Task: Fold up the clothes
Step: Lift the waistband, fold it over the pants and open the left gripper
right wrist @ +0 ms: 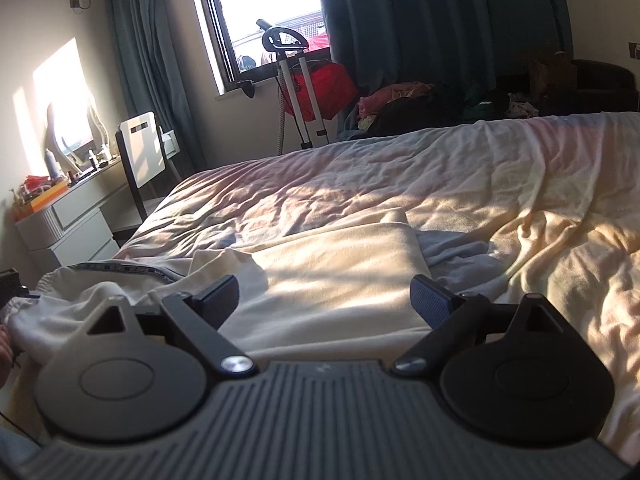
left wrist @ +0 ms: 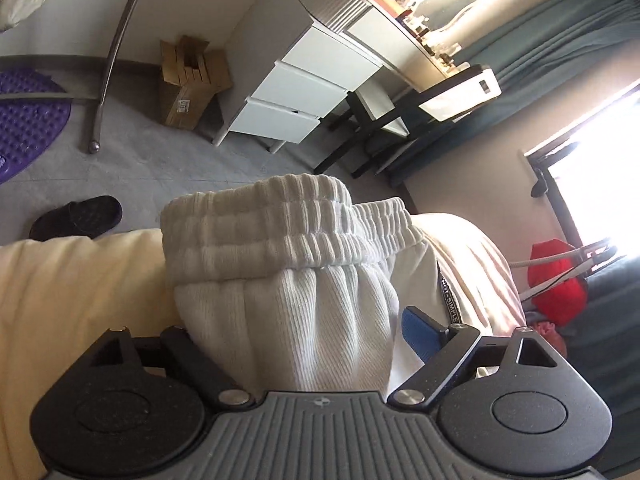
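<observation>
left gripper [left wrist: 296,336] rolled sideways, angled down, fingers spread around white pants [left wrist: 288,280], not visibly pinching, waistband [left wrist: 280,224] pointing away, right gripper [right wrist: 324,300] low over bed [right wrist: 440,184], fingers spread, empty

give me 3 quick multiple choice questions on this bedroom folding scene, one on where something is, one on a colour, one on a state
1. Where does the white ribbed garment sit?
A. between the left gripper's fingers
B. on the floor
C. on the chair

2. What colour are the curtains?
A. red
B. teal
C. yellow

3. How is the right gripper?
A. shut on a sock
B. open and empty, over the bed
C. shut on the curtain

Answers:
1 A, the waistband bunches up between the left gripper fingers.
2 B, they hang dark teal beside the window.
3 B, its pads stand apart with only bedding beyond.
</observation>
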`<state>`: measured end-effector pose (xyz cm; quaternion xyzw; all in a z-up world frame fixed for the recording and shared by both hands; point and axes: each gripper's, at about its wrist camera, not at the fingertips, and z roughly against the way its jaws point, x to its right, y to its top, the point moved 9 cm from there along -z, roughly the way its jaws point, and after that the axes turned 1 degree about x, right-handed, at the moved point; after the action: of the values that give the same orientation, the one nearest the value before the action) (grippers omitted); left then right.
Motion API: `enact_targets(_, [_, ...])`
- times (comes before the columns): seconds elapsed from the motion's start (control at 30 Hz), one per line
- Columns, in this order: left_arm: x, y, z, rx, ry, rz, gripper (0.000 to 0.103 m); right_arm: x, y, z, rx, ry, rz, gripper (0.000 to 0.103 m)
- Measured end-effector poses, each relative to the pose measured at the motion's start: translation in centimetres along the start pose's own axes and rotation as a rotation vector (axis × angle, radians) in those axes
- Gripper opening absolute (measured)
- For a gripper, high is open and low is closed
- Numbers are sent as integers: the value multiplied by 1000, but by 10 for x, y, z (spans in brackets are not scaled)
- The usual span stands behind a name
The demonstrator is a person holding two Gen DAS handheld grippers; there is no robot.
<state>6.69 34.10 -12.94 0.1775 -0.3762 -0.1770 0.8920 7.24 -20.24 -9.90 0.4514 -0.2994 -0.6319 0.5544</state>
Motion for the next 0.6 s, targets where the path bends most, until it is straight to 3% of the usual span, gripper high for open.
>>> enact_targets(0.1, [3, 1, -9, 15, 16, -7, 57, -29, 2, -28, -10, 37, 83, 94])
enact_targets(0.2, [25, 0, -10, 66, 37, -140, 37, -40, -24, -56, -97, 3, 160, 94])
enact_targets(0.33, [73, -7, 8, 195, 31, -335, 29, -45, -67, -78, -222, -11, 212, 94])
enact_targets(0.47, [126, -20, 45, 309, -20, -429, 28, -38, -57, -63, -197, 9, 153, 94])
enact_targets(0.6, [191, -47, 85, 393, -111, -473, 27, -10, -28, -33, -88, -1, 6, 94])
